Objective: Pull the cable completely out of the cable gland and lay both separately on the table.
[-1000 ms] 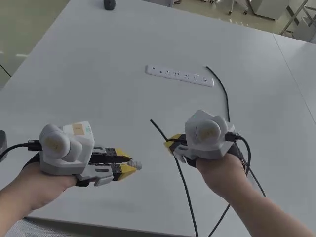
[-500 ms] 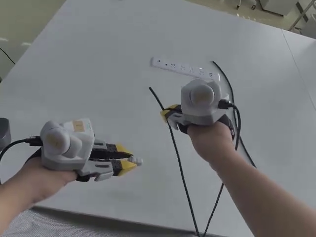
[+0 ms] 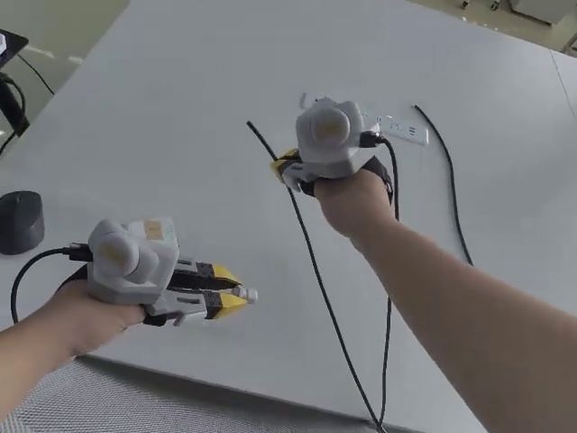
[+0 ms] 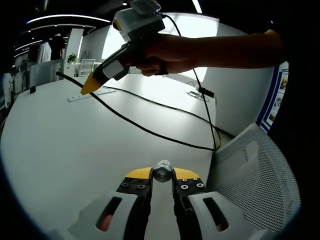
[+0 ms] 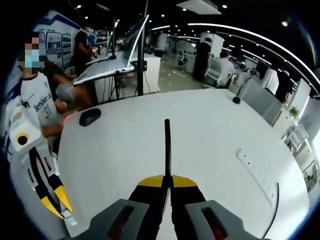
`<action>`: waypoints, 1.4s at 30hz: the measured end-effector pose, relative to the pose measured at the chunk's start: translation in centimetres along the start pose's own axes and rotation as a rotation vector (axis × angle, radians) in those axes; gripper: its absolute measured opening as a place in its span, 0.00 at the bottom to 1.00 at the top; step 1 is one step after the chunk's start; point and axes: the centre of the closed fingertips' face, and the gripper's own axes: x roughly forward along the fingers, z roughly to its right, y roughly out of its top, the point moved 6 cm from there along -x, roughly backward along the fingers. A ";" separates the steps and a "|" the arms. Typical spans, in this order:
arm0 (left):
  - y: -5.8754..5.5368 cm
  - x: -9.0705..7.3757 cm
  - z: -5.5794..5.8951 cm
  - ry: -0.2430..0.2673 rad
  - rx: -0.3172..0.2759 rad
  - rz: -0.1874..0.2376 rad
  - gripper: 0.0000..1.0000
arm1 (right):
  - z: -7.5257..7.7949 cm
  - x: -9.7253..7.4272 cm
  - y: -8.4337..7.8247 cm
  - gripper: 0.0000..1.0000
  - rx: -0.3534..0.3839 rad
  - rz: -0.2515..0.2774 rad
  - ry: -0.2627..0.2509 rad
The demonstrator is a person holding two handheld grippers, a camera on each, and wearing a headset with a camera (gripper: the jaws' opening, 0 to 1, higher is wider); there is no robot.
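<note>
Head view: left claw (image 3: 236, 296) at 8 o'clock, low over the table (image 3: 180, 108); it pinches the small silver gland (image 3: 251, 294) at its tips. Right claw (image 3: 281, 168) near 12 o'clock, held up, shut tight on the black cable (image 3: 311, 262) near its free end; the end pokes out to 11 o'clock, the rest runs down to 6 o'clock. Cable and gland are well apart, so the pull looks done; neither is laid down yet.

Left gripper view: gland sits btw the two yellow tips, jaws narrow on it; right claw w/ cable at 11 o'clock.

Right gripper view: jaws closed on the cable; its end sticks out to 12 o'clock; left claw at 8 o'clock.

Handling, I think: cable is light, thin, floppy; it may swing, so hold near the end and lower it slowly. Gland is tiny, hard, prob. smooth; it may roll or slip; grip its sides, set it down gently.
</note>
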 end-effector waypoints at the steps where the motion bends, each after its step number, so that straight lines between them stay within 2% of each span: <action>1: -0.2 0.1 -0.1 0.000 0.000 -0.003 0.16 | -0.2 0.6 0.0 0.00 -0.019 -0.009 0.017; 3: -0.7 0.2 -0.4 -0.009 -0.024 -0.002 0.16 | -1.1 1.8 -0.1 0.00 -0.060 -0.044 0.063; 4: -0.8 0.2 -0.5 -0.006 -0.023 -0.002 0.16 | -1.2 2.0 0.0 0.00 -0.066 -0.042 0.057; 5: -1.1 0.3 -0.7 -0.004 -0.025 -0.004 0.16 | -1.4 2.5 0.1 0.00 -0.057 -0.049 0.062; 7: -1.5 0.5 -1.0 0.001 -0.028 -0.007 0.16 | -2.1 3.2 0.2 0.00 -0.040 -0.051 0.110; 10: -1.8 0.7 -1.1 0.001 -0.037 -0.009 0.16 | -3.3 4.3 -0.2 0.00 -0.062 -0.087 0.145; 15: -2.6 1.3 -1.6 0.008 -0.038 -0.016 0.16 | -4.9 5.6 -0.7 0.00 -0.107 -0.126 0.179; 18: -3.4 1.7 -2.0 0.018 -0.045 -0.031 0.16 | -5.8 6.4 -0.6 0.00 -0.121 -0.139 0.196; 21: -4.1 1.9 -2.1 0.018 -0.049 -0.044 0.16 | -6.8 7.3 -0.8 0.00 -0.167 -0.164 0.215; 26: -4.7 2.0 -2.5 0.028 -0.054 -0.055 0.16 | -7.6 8.4 -1.4 0.00 -0.242 -0.199 0.235; 27: -4.8 2.1 -2.5 0.029 -0.053 -0.060 0.16 | -7.7 8.9 -1.6 0.00 -0.321 -0.224 0.233; 29: -4.8 2.2 -2.7 0.028 -0.052 -0.056 0.16 | -8.2 9.5 -1.8 0.00 -0.303 -0.225 0.253; 34: -5.3 2.3 -2.9 0.032 -0.040 -0.077 0.16 | -8.5 10.3 -2.3 0.00 -0.293 -0.240 0.264; 42: -5.8 1.8 -3.2 0.039 -0.049 -0.076 0.16 | -8.8 10.8 -2.5 0.00 -0.295 -0.256 0.278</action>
